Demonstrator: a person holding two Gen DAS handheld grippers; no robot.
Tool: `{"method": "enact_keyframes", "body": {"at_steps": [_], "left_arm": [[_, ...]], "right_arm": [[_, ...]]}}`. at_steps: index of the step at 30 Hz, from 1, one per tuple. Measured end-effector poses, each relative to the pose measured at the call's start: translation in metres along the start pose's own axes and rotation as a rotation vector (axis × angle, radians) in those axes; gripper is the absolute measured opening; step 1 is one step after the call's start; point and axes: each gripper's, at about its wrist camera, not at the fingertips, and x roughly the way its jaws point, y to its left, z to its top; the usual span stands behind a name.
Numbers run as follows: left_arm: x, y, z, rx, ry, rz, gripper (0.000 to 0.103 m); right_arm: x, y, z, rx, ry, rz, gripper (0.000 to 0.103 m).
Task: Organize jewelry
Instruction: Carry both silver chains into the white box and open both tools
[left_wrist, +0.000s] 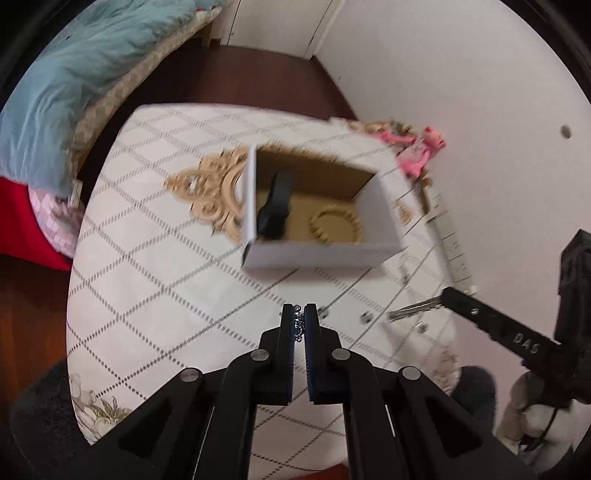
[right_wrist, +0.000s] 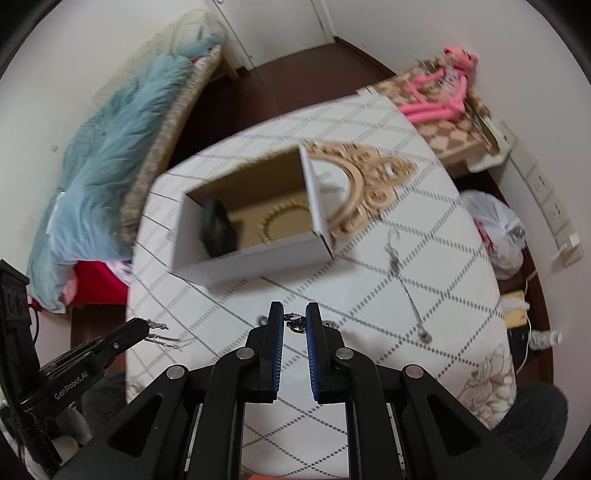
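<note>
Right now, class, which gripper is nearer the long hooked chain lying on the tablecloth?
Right. The right gripper sits just left of the hooked chain; the left gripper is much farther left.

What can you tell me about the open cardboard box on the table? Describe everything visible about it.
The box is a small cardboard carton, white outside and plain brown inside, with its top open. It sits flat on the table, which has a white cloth with grey diamond lines. Inside lie a beaded bracelet of pale gold beads on the floor and a black object leaning against one side wall. One side rests against or over an ornate gold-framed mirror. Neither gripper touches the box.
</note>
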Motion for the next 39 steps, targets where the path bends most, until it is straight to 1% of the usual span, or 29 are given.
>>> {"method": "enact_keyframes", "body": {"at_steps": [5, 9, 11, 13, 16, 19, 22, 27, 28, 29, 31, 32, 33, 34, 35, 36, 37, 39], "left_arm": [[-0.028, -0.020, 0.034, 0.021, -0.071, -0.064, 0.002], [-0.034, -0.033, 0.067, 0.055, -0.110, -0.084, 0.002], [-0.030, -0.036, 0.084, 0.069, -0.114, -0.084, 0.002], [-0.018, -0.036, 0.098, 0.075, -0.095, -0.082, 0.002], [0.006, -0.033, 0.117, 0.067, -0.048, -0.086, 0.002], [0.029, -0.030, 0.129, 0.065, -0.009, -0.078, 0.002], [0.050, -0.026, 0.140, 0.054, 0.035, -0.073, 0.002], [0.073, -0.017, 0.155, 0.016, 0.097, 0.011, 0.005], [0.075, -0.016, 0.156, 0.017, 0.100, 0.026, 0.008], [0.076, -0.015, 0.157, 0.021, 0.099, 0.062, 0.010], [0.078, -0.012, 0.158, 0.028, 0.093, 0.113, 0.025], [0.077, -0.010, 0.158, 0.025, 0.081, 0.133, 0.044], [0.075, -0.009, 0.159, 0.022, 0.074, 0.147, 0.068], [0.072, -0.007, 0.158, 0.019, 0.055, 0.165, 0.075], [0.068, -0.005, 0.157, 0.018, 0.034, 0.186, 0.075], [0.067, -0.004, 0.157, 0.021, 0.028, 0.207, 0.075], [0.066, -0.003, 0.156, 0.026, 0.023, 0.230, 0.075], [0.064, 0.000, 0.155, 0.031, 0.011, 0.282, 0.075]], "right_arm": [[-0.029, 0.018, 0.031, -0.044, -0.051, 0.060, 0.012], [-0.039, 0.033, 0.066, -0.085, -0.072, 0.095, 0.012], [-0.036, 0.040, 0.082, -0.112, -0.075, 0.093, 0.012], [-0.030, 0.045, 0.098, -0.126, -0.070, 0.092, 0.012], [-0.008, 0.050, 0.121, -0.134, -0.028, 0.086, 0.012], [0.022, 0.048, 0.141, -0.126, 0.040, 0.078, 0.012], [0.047, 0.044, 0.151, -0.125, 0.083, 0.056, 0.012], [0.080, 0.041, 0.164, -0.132, 0.134, 0.029, 0.012], [0.083, 0.041, 0.166, -0.131, 0.139, 0.031, 0.012], [0.087, 0.041, 0.168, -0.125, 0.148, 0.039, 0.012], [0.094, 0.039, 0.170, -0.115, 0.175, 0.052, 0.013], [0.098, 0.038, 0.171, -0.118, 0.185, 0.039, 0.013], [0.103, 0.037, 0.172, -0.125, 0.202, 0.024, 0.014], [0.108, 0.036, 0.171, -0.126, 0.220, 0.009, 0.020], [0.109, 0.034, 0.171, -0.127, 0.223, -0.008, 0.027], [0.109, 0.033, 0.171, -0.130, 0.215, -0.024, 0.044], [0.106, 0.032, 0.170, -0.134, 0.202, -0.034, 0.052], [0.098, 0.031, 0.167, -0.152, 0.176, -0.065, 0.053]]}}
